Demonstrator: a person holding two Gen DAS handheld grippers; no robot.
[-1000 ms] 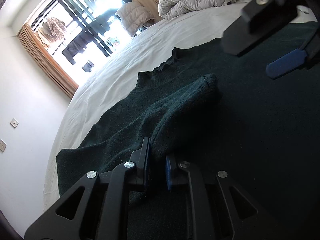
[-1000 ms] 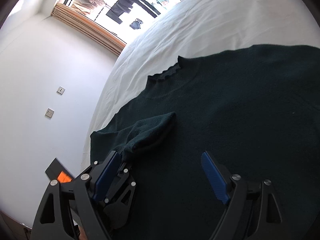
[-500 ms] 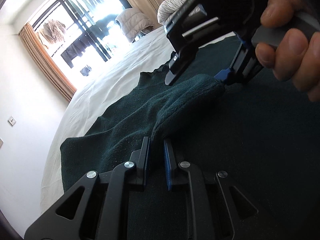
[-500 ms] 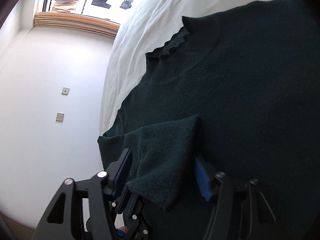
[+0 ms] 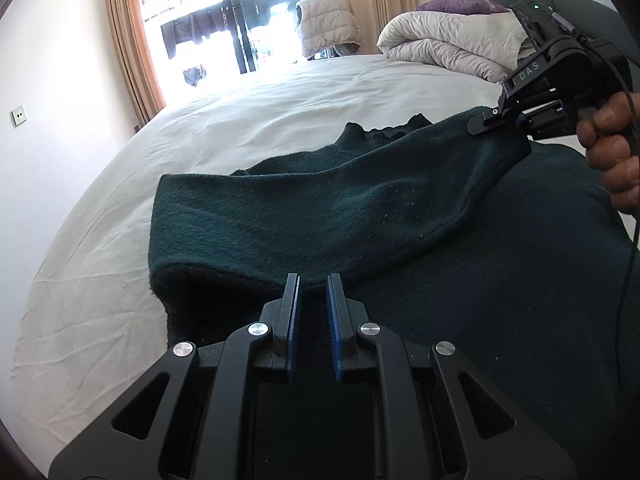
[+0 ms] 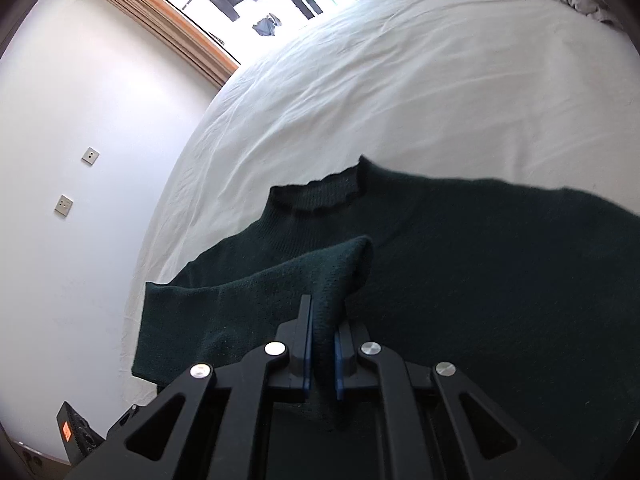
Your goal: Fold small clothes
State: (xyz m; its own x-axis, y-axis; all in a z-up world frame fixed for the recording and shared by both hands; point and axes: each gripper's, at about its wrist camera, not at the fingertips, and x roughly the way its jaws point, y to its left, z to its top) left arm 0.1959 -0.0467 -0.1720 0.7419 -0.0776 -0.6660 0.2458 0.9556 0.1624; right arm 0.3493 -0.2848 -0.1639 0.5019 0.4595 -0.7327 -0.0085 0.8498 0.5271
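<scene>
A dark green knit sweater lies spread on a white bed, its frilled collar toward the window. One sleeve is lifted and folded across the body. My left gripper is shut on the sleeve's lower edge. My right gripper is shut on the sleeve's cuff end; it also shows in the left wrist view, held by a hand at the far right.
The white bed sheet stretches to the window. A rolled white duvet with purple and yellow pillows sits at the bed's head. A white wall with sockets is left of the bed. A black device lies on the floor.
My right gripper has closed on the sleeve cuff and lifted it. Both grippers have carried the sleeve up and across the sweater body.
</scene>
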